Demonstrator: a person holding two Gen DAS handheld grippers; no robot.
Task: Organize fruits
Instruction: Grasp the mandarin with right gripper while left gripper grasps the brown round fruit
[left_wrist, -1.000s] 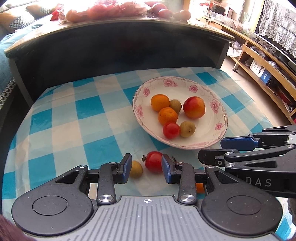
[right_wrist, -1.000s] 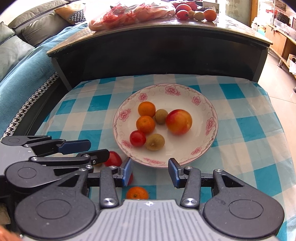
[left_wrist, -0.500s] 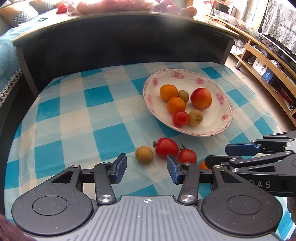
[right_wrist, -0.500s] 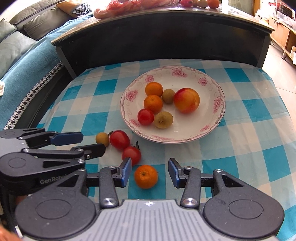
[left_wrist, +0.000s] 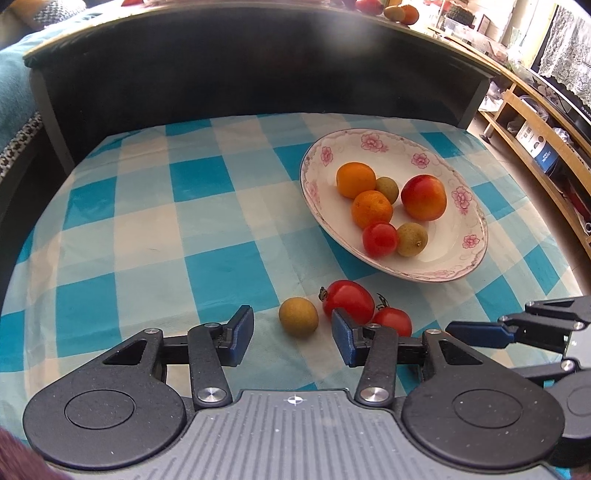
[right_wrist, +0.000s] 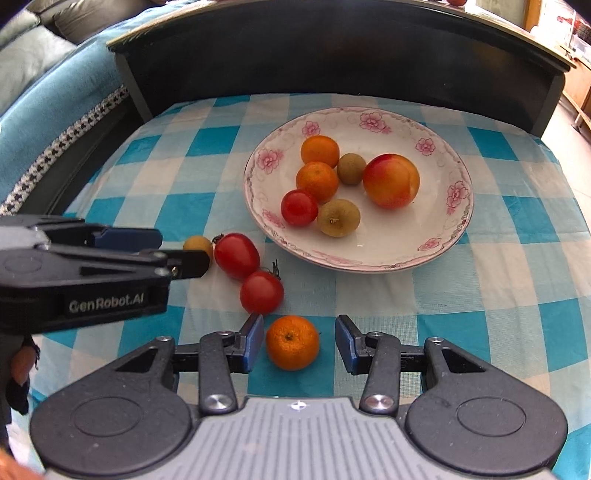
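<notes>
On the checked cloth: everything sits on a blue-and-white checked cloth (left_wrist: 207, 236) over the worktop, dark furniture panel (left_wrist: 258, 74) behind.
Plate: white plate with pink flowers (right_wrist: 436, 247), on the cloth beyond both claws.
Plate contents: two oranges (right_wrist: 320, 151) touching each other, one cherry tomato (right_wrist: 299, 207), two brownish-green longan-like fruits (right_wrist: 338, 218), one big red-yellow peach-like fruit (right_wrist: 391, 181).
Loose fruit: four pieces on the cloth, just off the plate's near-left rim.
Loose longan: small brownish-green one (left_wrist: 298, 317), leftmost, just beside the bigger tomato.
Loose tomatoes: bigger tomato (left_wrist: 348, 301) and smaller tomato (left_wrist: 392, 321), both with stems, touching each other.
Loose orange: small orange (right_wrist: 292, 342), nearest the right claw, just beside the smaller tomato.
Left claw: left claw (left_wrist: 292, 339) not gripping, jaws closing. Loose longan lies just ahead of the gap, a bit toward the right pad; neither pad touches it. Right pad overlaps the bigger tomato's near edge in the left wrist view; contact not clear.
Right claw: right claw (right_wrist: 300, 341) not clamped yet, jaws closing. Loose orange is between the pads, very close to the left pad with a visible gap to the right pad.
Relative position: claws side by side and near each other, both angled down at the cloth, each visible in the other's view.
Background: more fruit (left_wrist: 400, 13) up on the dark furniture's top, wooden shelving (left_wrist: 535, 122) off to the right, sofa cushions (right_wrist: 33, 55) at left.
</notes>
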